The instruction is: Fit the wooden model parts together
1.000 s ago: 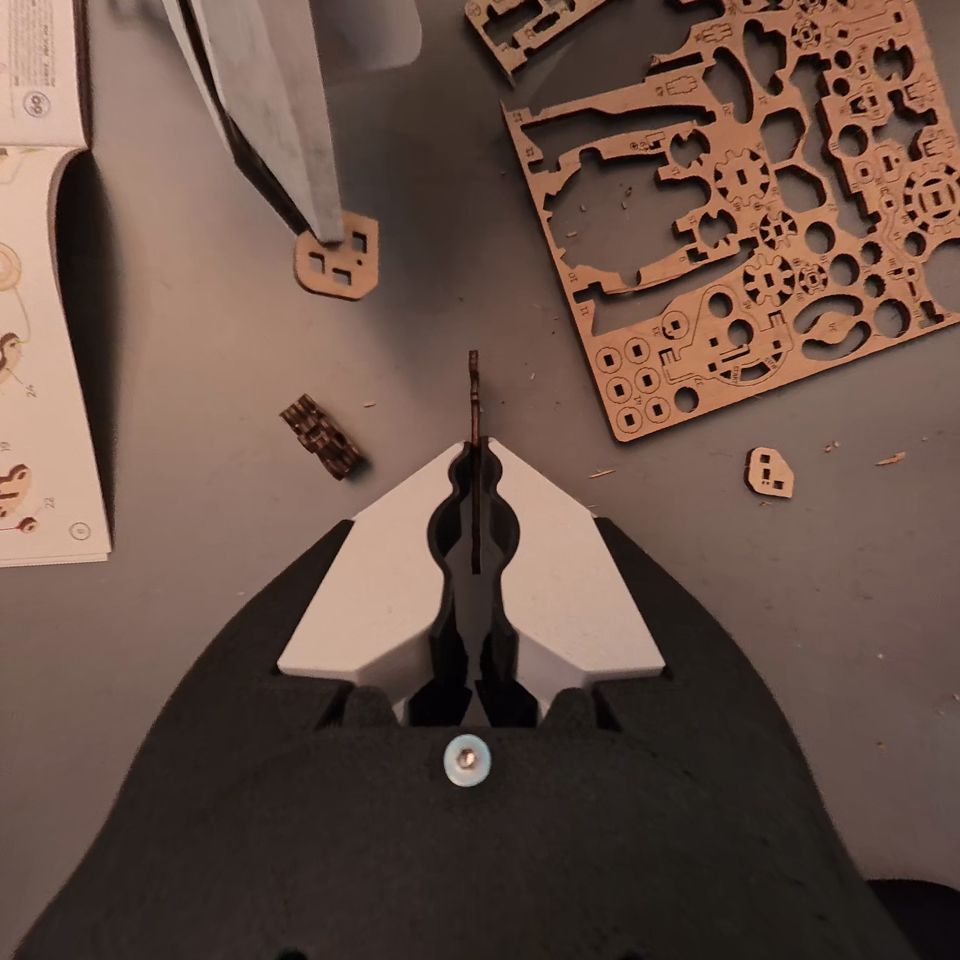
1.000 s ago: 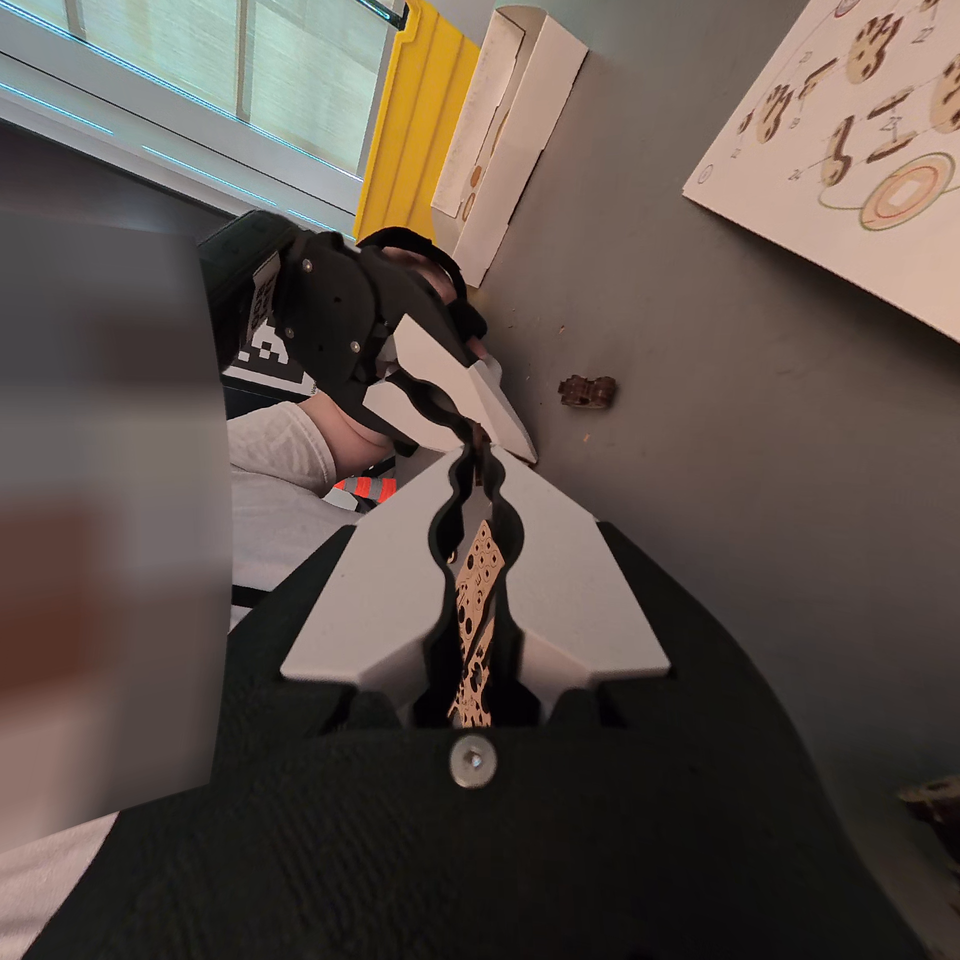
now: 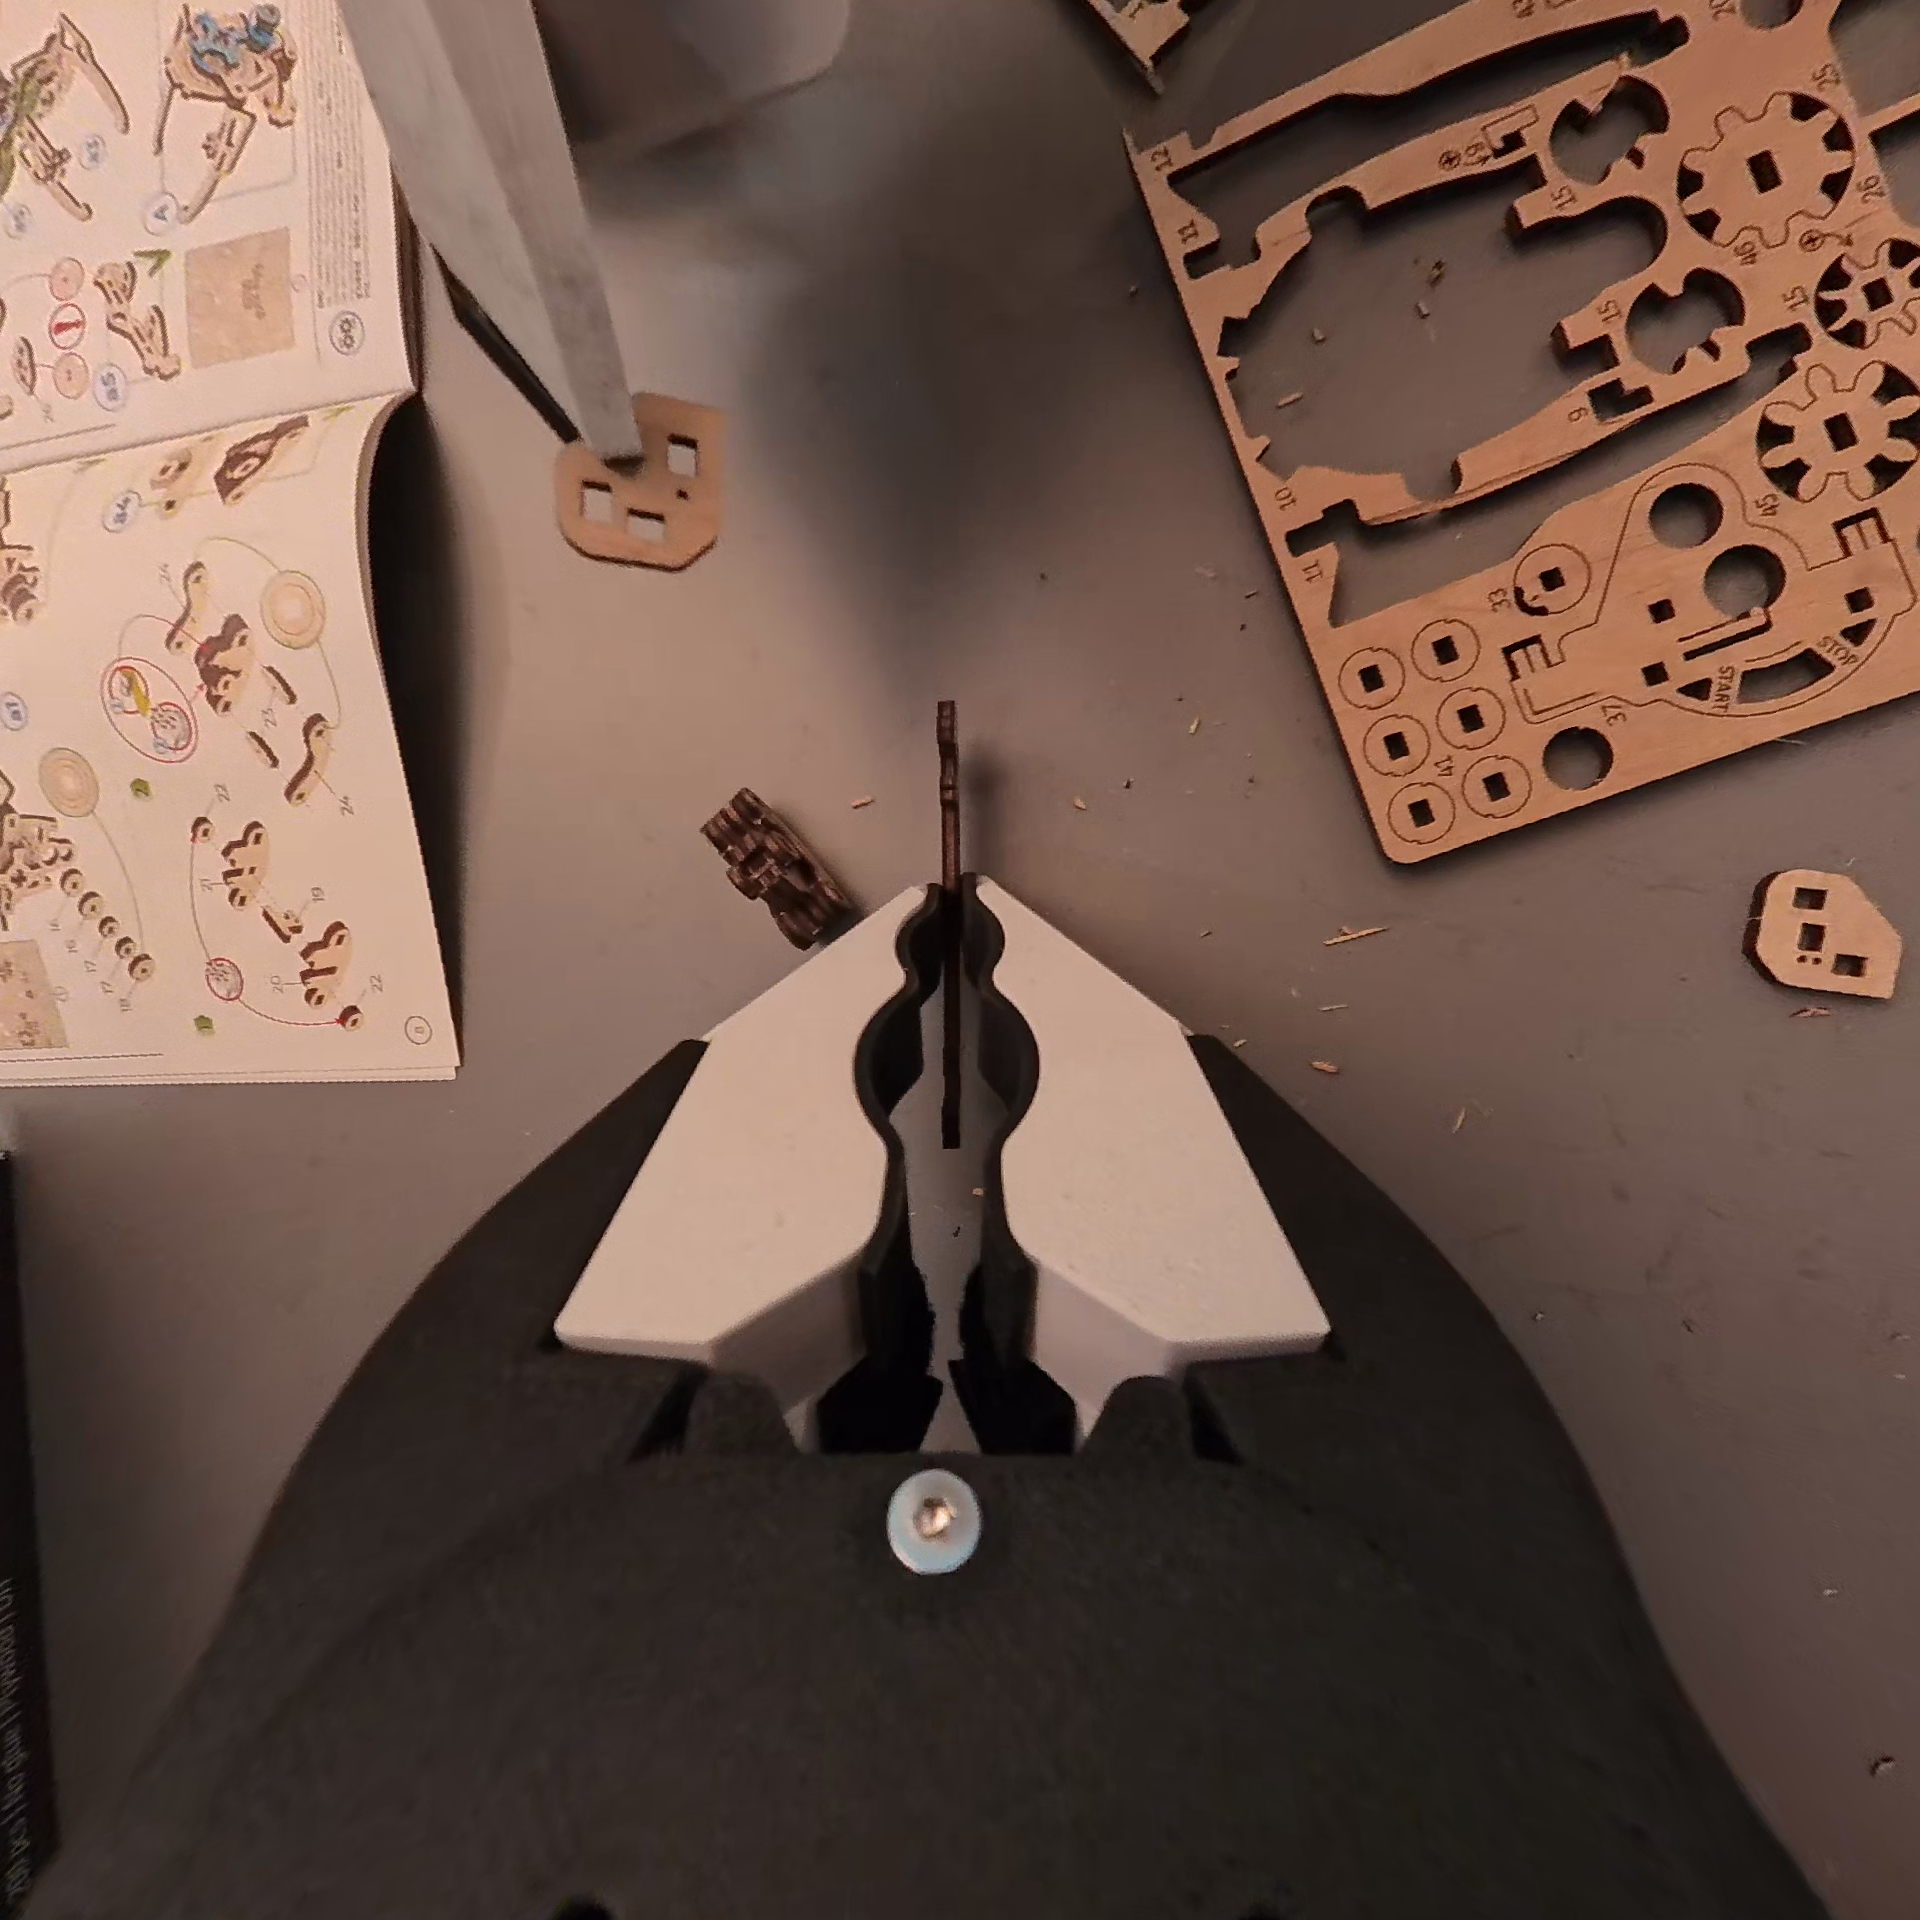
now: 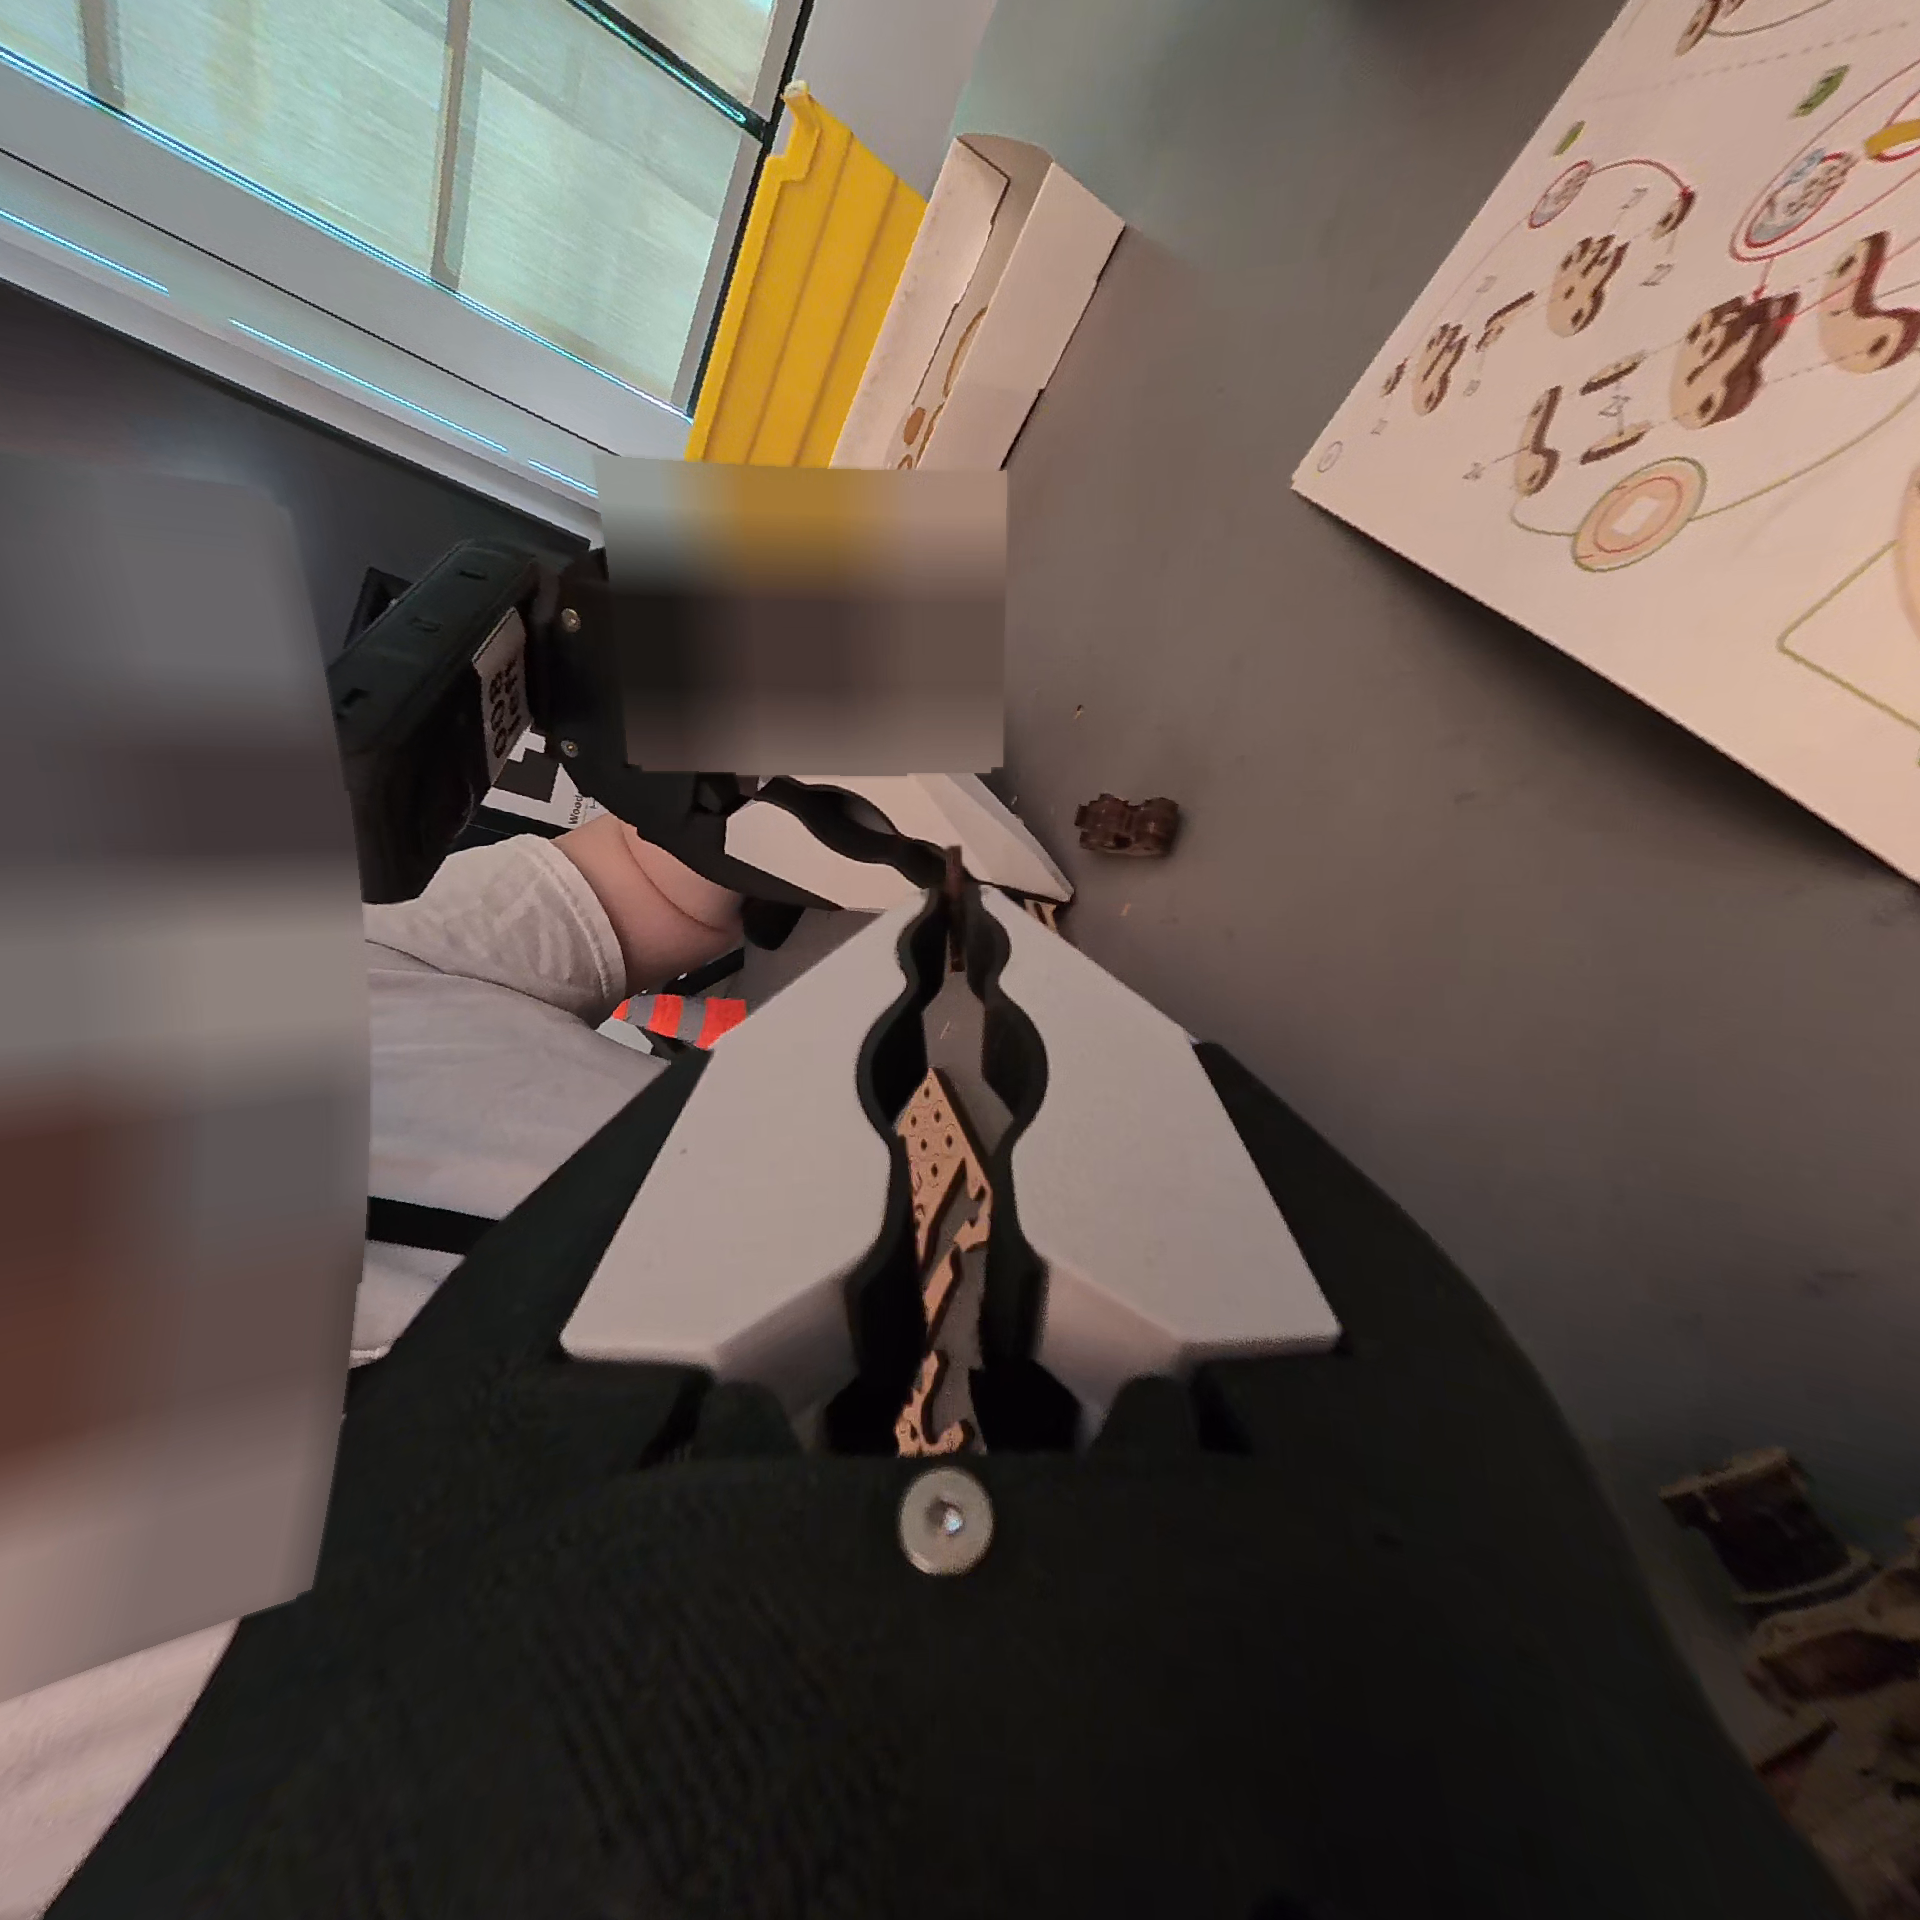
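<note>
I am looking down at the grey tabletop (image 3: 1039, 416). The tan laser-cut plywood sheet (image 3: 1558, 468) is lying in the upper right of the left wrist view, and the open illustrated instruction booklet (image 3: 197, 582) is filling the left edge. My left gripper (image 3: 950, 894) is pinching a thin dark wooden strip (image 3: 948, 810) edge-on at centre frame. My right gripper (image 4: 952, 914) is clamping a small flat wooden piece (image 4: 952, 920) at its tips, though I cannot tell its shape. A small dark assembled wooden block (image 3: 774, 868) is resting just left of the left gripper's tips. A tan slotted plywood plate (image 3: 644, 488) is sitting upper centre-left, and a second (image 3: 1818, 951) at right.
</note>
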Available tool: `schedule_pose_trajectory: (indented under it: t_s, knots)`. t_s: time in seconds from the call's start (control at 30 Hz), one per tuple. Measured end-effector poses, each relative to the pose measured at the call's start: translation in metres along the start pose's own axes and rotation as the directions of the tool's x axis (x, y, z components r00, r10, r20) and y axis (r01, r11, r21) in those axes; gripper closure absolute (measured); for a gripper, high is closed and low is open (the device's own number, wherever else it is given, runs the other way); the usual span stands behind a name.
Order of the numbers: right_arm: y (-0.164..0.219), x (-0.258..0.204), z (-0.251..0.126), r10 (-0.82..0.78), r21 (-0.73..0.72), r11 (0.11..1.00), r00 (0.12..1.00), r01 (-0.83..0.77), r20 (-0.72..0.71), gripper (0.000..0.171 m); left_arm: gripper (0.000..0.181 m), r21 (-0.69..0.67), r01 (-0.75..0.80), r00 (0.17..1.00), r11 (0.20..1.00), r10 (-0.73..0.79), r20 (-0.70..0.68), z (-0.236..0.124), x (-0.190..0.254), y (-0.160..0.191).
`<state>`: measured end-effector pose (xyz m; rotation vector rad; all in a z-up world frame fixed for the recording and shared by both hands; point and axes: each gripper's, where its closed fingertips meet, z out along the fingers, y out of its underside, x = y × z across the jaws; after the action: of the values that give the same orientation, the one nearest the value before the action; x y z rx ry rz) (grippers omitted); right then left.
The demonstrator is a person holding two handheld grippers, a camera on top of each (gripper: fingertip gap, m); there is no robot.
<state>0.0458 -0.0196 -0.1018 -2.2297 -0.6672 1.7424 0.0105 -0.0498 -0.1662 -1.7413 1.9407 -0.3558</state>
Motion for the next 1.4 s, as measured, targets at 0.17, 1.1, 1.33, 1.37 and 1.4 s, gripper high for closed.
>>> schedule_pose_trajectory:
  t_s: [0.17, 1.1, 1.33, 1.37, 1.4]
  knots:
    - [0.001, 0.003, 0.0, -0.015, -0.007, 1.0, 1.0, 0.014, -0.025, 0.17, 0.181, 0.006, 0.002, 1.0, 1.0, -0.002, 0.0, 0.0, 0.0, 0.0]
    - [0.06, -0.001, -0.145, -0.273, -0.368, 0.923, 0.487, -0.11, -0.83, 0.169, 0.181, 0.038, 0.033, 0.999, 0.999, -0.033, 0.001, 0.004, 0.001, -0.007]
    - [0.059, 0.01, -0.138, -0.262, -0.378, 0.919, 0.545, -0.109, -0.796, 0.169, 0.181, 0.04, 0.061, 0.998, 0.997, -0.06, -0.005, 0.004, 0.0, -0.007]
    - [0.052, 0.009, -0.13, -0.249, -0.362, 0.929, 0.6, -0.074, -0.76, 0.17, 0.181, 0.037, 0.065, 0.998, 0.997, -0.064, -0.005, 0.004, 0.0, -0.007]
    - [0.043, 0.007, -0.125, -0.235, -0.333, 0.942, 0.643, -0.034, -0.729, 0.17, 0.181, 0.035, 0.069, 0.998, 0.997, -0.069, -0.005, 0.004, 0.0, -0.007]
